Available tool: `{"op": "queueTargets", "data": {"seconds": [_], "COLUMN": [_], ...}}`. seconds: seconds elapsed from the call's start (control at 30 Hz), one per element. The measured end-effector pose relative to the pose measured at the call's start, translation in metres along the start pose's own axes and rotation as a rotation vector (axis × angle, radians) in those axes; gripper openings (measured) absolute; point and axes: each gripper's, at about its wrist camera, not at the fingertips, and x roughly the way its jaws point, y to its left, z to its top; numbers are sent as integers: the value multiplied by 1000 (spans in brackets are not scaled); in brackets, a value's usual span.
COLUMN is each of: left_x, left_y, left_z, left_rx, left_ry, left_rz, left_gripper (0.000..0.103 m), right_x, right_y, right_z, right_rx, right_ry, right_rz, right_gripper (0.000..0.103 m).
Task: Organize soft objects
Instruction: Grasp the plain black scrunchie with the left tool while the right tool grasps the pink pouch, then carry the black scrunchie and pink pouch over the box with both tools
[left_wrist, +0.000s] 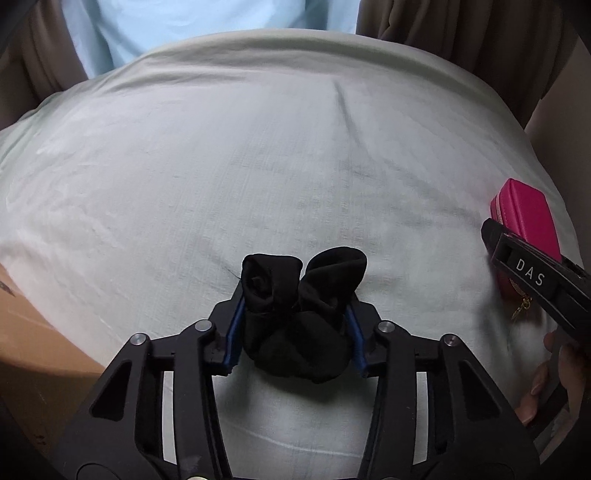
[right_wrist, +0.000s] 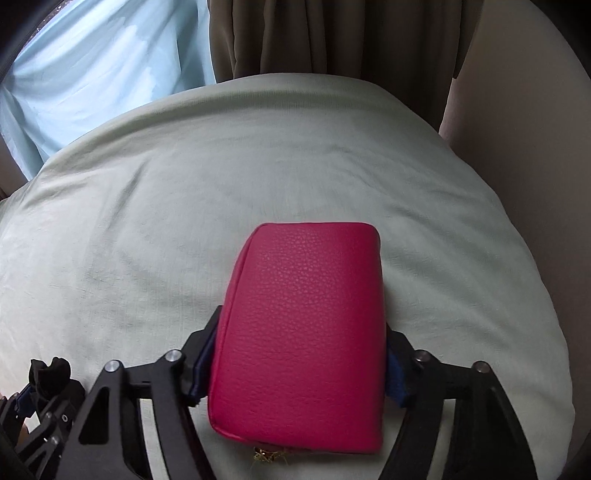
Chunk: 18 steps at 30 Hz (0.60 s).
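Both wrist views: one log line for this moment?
left claw: shut on black socks | right claw: shut on pink pouch | surface: pale bedsheet

A bunched black sock bundle (left_wrist: 299, 317) and a pebbled pink zip pouch (right_wrist: 299, 339) — both on the pale sheet (left_wrist: 221, 184).

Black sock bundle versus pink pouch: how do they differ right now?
The black sock bundle is dark, crumpled cloth; the pink pouch is a smooth, boxy, pebbled case with a zipper. The bundle sits in the left gripper, the pouch in the right gripper. Both rest on the pale sheet.
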Motion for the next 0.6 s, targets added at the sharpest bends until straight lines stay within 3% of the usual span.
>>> {"op": "queueTargets", "data": {"seconds": [0.13, 0.37, 0.6], "left_x": [-2, -22, -77], "left_y": [2, -1, -2], "left_z": [2, 1, 15], "left_rx": [-10, -7, -17], "left_ry": [-5, -14, -50], "left_rz": [-12, -25, -57], "left_gripper": [32, 31, 31], "right_x": [-3, -17, -82], "right_y": [2, -2, -5], "right_z": [-1, 1, 10], "right_rx": [-13, 4, -18], "right_ry": [-19, -24, -57], "right_rz": [3, 33, 58], "right_gripper": [55, 50, 47]}}
